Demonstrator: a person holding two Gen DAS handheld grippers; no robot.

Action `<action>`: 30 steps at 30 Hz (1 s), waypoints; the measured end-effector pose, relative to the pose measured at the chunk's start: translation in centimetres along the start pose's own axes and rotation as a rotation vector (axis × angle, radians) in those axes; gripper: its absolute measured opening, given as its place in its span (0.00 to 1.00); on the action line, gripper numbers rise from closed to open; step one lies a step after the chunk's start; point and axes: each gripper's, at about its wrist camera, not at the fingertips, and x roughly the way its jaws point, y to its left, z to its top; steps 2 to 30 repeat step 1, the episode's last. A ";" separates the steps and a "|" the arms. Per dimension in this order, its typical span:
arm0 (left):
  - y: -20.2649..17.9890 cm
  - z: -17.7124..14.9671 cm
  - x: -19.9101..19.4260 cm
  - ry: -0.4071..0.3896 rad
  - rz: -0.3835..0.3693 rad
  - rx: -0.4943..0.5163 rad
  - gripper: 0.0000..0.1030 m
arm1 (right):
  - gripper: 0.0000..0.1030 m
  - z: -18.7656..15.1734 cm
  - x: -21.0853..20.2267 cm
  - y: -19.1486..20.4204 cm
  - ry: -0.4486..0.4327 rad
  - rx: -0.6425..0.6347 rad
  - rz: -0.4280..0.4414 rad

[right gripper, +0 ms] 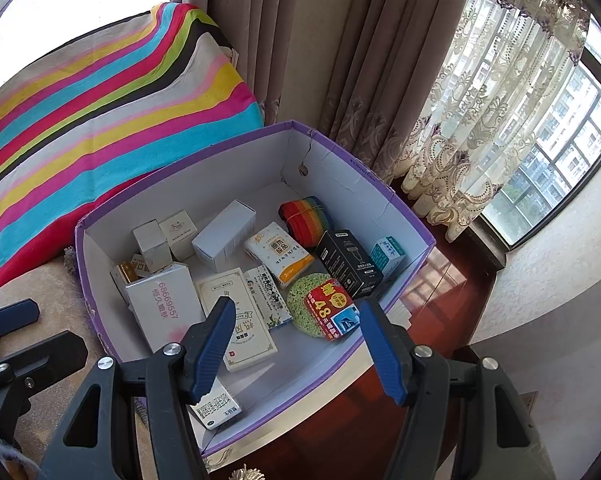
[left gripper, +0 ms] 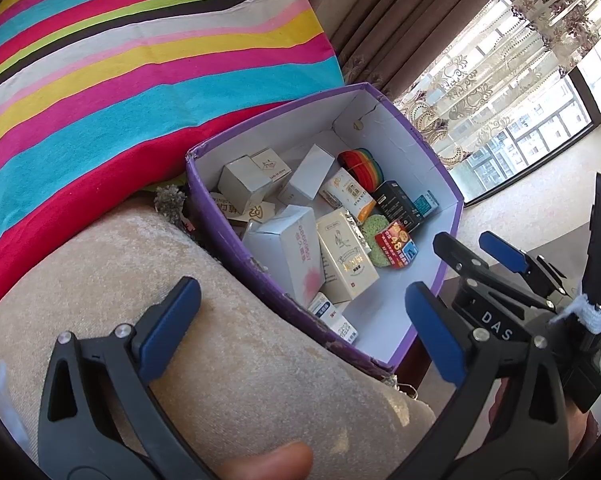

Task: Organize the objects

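A: What's the biggest thing here?
B: The striped cushion (right gripper: 100, 120), leaning over the beige sofa arm (left gripper: 220, 360). Beside it stands the purple box (right gripper: 416, 232), open on top, white inside, its long axis running from the sofa toward the curtains (right gripper: 300, 40).
A: Any writing in there?
B: The white carton (right gripper: 164, 304) at the near left reads "68669557" in pink and lies flat, lengthwise toward the far wall. The black carton (right gripper: 346, 262) lies the same way near the right wall. A red pack (right gripper: 328, 312) on a green round sponge (right gripper: 300, 300) shows a big "48". A small cream box (right gripper: 178, 228) says "made in china". The other labels are too small for me.
A: And the claws?
B: The right claw (right gripper: 296, 344) hangs over the near end of the box, jaws apart, empty. The left claw (left gripper: 300, 328) is above the sofa arm, jaws wide, empty. The right claw's body is marked "DAS"
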 end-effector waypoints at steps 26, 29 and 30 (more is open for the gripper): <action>0.0 0.0 0.0 0.000 -0.003 0.000 0.99 | 0.63 0.0 0.0 0.0 0.000 0.000 0.000; 0.0 0.0 0.0 0.000 -0.003 0.000 0.99 | 0.63 0.0 0.0 0.0 0.000 0.000 0.000; 0.0 0.0 0.0 0.000 -0.003 0.000 0.99 | 0.63 0.0 0.0 0.0 0.000 0.000 0.000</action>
